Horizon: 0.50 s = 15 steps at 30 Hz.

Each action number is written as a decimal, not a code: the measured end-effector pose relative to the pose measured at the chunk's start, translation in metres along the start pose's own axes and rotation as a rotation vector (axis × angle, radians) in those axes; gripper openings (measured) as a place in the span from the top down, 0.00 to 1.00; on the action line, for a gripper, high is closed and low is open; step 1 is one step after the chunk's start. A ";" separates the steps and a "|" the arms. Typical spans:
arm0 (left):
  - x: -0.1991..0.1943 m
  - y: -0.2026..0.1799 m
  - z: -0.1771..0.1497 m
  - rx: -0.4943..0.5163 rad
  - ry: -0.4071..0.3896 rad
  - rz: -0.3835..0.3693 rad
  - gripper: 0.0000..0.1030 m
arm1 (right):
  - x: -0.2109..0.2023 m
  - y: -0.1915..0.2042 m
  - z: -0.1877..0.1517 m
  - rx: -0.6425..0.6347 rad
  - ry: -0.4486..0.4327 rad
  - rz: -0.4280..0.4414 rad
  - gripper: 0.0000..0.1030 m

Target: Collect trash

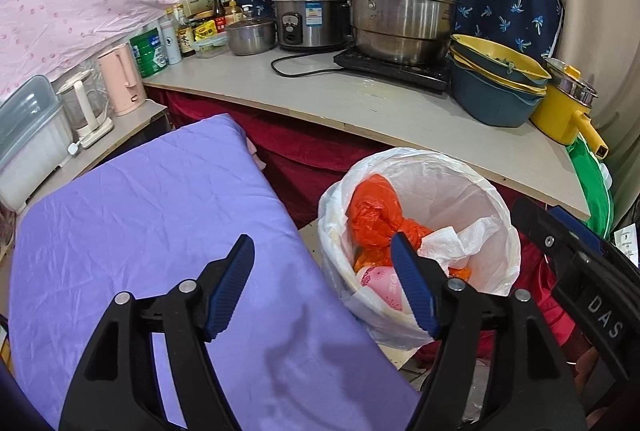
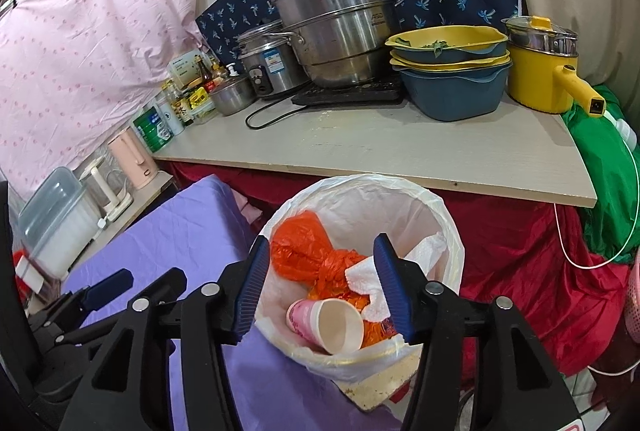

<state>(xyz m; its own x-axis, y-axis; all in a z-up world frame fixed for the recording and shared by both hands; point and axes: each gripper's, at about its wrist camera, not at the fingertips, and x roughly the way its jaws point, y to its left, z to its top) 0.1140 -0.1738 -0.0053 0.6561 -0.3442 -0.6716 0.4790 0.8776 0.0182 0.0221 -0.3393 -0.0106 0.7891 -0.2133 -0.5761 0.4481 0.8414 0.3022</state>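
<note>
Trash in the bin is being overhung by the right hand-held gripper, spread empty; the left hand-held gripper, likewise spread, is being held astride its rim.

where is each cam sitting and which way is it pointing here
Left wrist: on the left hand-held gripper, open, looking down over the purple cloth toward the trash bin; the right hand-held gripper shows at its right edge.
Right wrist: on the right hand-held gripper, open, above the bin, looking in at the paper cup; the left one shows at lower left.
Shared: bin, orange bag, counter, steamer pot.
</note>
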 end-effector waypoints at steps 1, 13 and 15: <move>-0.003 0.003 -0.002 -0.003 -0.002 0.005 0.32 | -0.003 0.003 -0.002 -0.005 0.002 0.003 0.46; -0.033 0.026 -0.023 -0.028 -0.026 0.070 0.16 | -0.026 0.024 -0.028 -0.053 0.015 -0.017 0.32; -0.035 0.030 -0.027 -0.030 -0.025 0.080 0.14 | -0.029 0.026 -0.032 -0.064 0.016 -0.024 0.29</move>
<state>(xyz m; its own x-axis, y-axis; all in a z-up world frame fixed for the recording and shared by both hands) 0.0895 -0.1264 -0.0007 0.7062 -0.2807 -0.6500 0.4069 0.9122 0.0481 -0.0021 -0.2953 -0.0101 0.7715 -0.2262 -0.5947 0.4385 0.8663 0.2394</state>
